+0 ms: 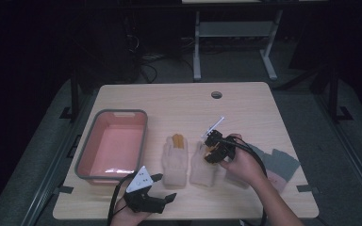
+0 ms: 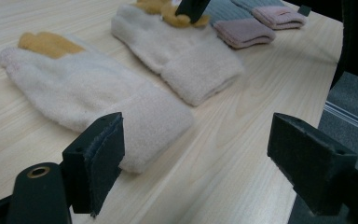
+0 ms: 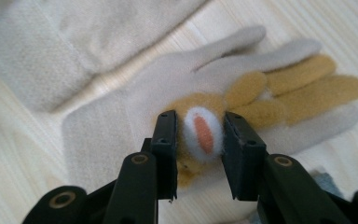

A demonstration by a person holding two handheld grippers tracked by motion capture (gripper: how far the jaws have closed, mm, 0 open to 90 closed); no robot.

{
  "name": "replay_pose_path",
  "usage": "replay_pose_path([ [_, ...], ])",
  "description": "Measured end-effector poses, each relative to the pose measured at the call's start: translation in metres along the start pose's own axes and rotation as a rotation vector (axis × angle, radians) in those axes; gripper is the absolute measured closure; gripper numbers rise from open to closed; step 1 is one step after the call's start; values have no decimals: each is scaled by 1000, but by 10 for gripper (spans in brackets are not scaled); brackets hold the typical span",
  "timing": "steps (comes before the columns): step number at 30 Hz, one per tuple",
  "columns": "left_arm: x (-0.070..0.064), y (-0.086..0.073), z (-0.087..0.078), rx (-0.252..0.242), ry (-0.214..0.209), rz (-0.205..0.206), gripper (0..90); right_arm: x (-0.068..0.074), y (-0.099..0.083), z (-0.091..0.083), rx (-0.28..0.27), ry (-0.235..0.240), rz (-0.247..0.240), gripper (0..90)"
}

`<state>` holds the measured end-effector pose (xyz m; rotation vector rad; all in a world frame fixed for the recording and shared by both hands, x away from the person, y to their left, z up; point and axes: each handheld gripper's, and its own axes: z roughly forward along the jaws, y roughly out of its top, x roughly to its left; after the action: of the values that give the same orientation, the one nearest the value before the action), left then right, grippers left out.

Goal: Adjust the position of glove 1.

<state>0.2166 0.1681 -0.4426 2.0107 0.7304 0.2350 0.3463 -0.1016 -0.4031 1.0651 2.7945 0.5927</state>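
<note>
On the wooden table [image 1: 245,108], 2 cream gloves lie side by side. Right tongs [image 3: 199,140] pinch the fuzzy patch on the right glove [image 3: 135,112], likely to lift it. Left tongs [image 2: 200,154] wait wide open, holding nothing, near the left glove [image 2: 88,93], beside the pink bin [image 1: 87,162].

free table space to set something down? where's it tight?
Free: the far half of the table, beyond the pink bin and gloves, around the round hole. Also the near edge, between left gripper and the right forearm. Crowded: the middle row, both cream gloves, right gripper, grey-pink gloves.
</note>
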Motion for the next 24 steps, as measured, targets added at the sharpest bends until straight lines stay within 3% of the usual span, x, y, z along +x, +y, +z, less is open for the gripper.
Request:
replay_pose_path([
  [12, 0, 0, 0, -16, -8, -18, 188, 6, 11, -32, -63, -1, -35, 678],
  [16, 2, 0, -1, -11, -3, -8, 188, 16, 23, -43, -85, -1, -79, 677],
  [24, 1, 1, -5, -29, 5, -11, 188, 32, 45, -38, -94, 26, -136, 677],
])
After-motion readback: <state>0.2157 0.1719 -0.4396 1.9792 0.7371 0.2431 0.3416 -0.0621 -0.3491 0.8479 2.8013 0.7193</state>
